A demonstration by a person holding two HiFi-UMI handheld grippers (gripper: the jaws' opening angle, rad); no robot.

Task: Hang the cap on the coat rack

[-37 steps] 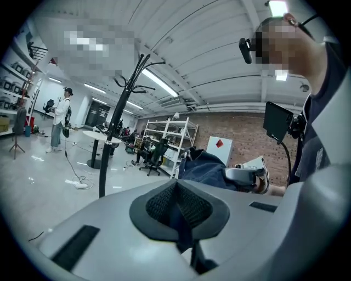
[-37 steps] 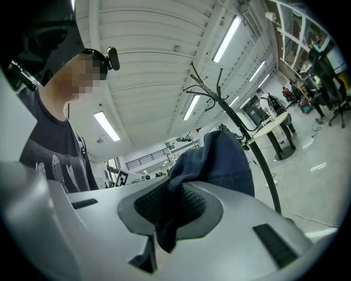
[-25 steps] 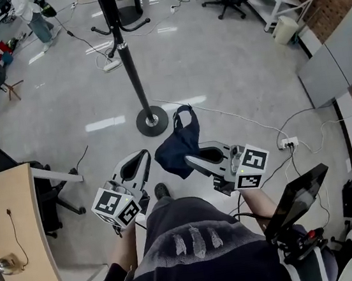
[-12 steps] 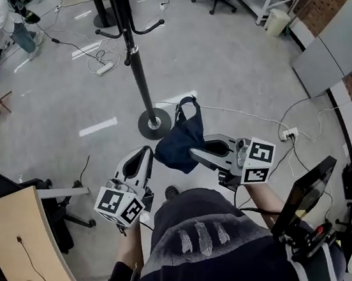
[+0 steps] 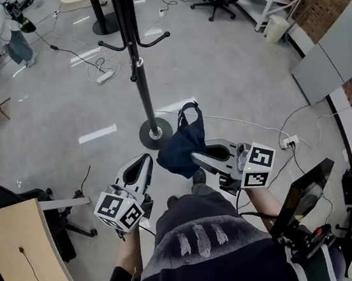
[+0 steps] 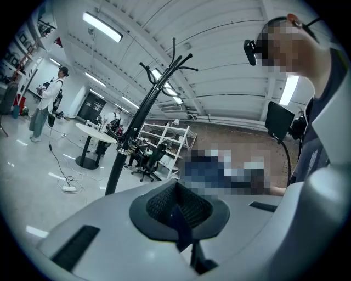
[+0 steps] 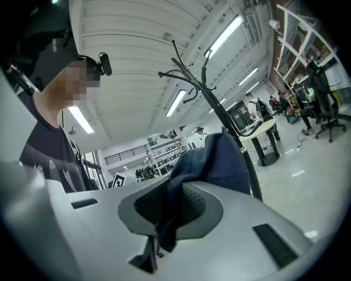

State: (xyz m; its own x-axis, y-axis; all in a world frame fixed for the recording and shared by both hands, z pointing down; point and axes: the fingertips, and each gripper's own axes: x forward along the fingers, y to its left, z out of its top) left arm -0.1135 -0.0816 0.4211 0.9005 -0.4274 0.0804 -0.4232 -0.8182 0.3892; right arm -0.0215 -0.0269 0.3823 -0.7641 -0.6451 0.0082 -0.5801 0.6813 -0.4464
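Head view: grey polished floor [image 5: 237, 70] of large workshop, cables [image 5: 270, 124] trailing across. Coat rack [image 5: 141, 77] stands ahead, its round base just beyond cap [image 5: 180, 149]. Wooden worktop [image 5: 14, 254] at far left. Right tongs [image 5: 196, 159] clamp navy cap above floor. Left tongs [image 5: 146, 159] closed on nothing, beside cap. Right gripper view adds rack's upper hooks [image 7: 186, 60] against ceiling [image 7: 131, 49], cap fabric pinched between pads.
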